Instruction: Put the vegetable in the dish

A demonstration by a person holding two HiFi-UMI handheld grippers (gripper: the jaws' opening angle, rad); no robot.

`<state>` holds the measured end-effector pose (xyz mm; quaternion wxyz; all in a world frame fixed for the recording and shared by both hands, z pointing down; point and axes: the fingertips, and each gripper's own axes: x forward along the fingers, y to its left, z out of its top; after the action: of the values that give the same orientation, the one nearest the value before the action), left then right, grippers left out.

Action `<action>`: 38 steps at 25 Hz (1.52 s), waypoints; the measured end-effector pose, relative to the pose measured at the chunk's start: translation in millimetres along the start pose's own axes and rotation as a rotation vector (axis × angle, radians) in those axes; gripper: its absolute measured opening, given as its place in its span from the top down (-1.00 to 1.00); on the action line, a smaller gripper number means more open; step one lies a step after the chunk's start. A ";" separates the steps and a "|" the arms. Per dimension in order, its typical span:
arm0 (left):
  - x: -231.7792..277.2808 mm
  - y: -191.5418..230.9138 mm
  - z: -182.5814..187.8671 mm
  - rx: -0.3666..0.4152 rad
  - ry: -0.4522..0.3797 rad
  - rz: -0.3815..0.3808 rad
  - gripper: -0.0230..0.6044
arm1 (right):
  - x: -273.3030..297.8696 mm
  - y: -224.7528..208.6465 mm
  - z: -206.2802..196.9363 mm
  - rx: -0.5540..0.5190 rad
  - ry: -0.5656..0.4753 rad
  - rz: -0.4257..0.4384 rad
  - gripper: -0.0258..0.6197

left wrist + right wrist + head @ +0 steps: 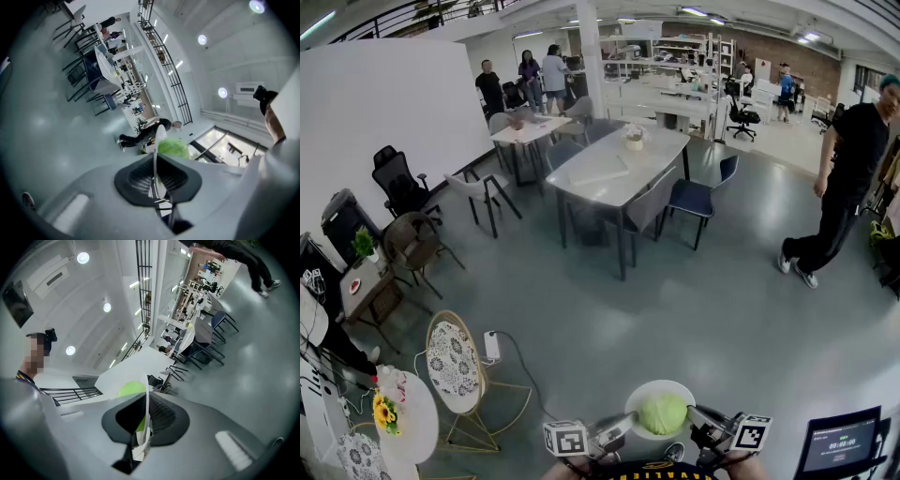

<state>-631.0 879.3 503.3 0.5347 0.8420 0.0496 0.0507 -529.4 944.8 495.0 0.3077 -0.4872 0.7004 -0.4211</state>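
Note:
A white dish is held in the air close to my body at the bottom of the head view, with a round green cabbage lying in it. My left gripper is shut on the dish's left rim and my right gripper is shut on its right rim. In the left gripper view the dish runs edge-on between the black pads, and the cabbage shows beyond them. The right gripper view has the dish rim clamped the same way, with the cabbage behind.
Grey floor stretches ahead. A long white table with chairs stands mid-room. A person in black walks at the right, and others stand far back. A gold-framed chair and a small round table with sunflowers are at lower left, a screen at lower right.

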 end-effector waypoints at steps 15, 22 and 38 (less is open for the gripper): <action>35.8 -9.1 -2.9 0.010 0.014 0.010 0.89 | -23.2 0.0 35.4 -0.033 -0.006 0.010 0.86; 76.5 -19.5 -22.2 -0.003 0.018 -0.003 0.89 | -58.6 -15.7 53.7 -0.033 -0.012 -0.003 0.87; 162.4 8.5 -16.9 -0.034 0.039 0.036 0.89 | -82.2 -76.7 118.9 0.004 -0.029 -0.019 0.87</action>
<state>-472.3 913.2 523.4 0.5471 0.8323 0.0441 0.0775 -369.3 974.7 510.7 0.3148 -0.4993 0.6903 -0.4185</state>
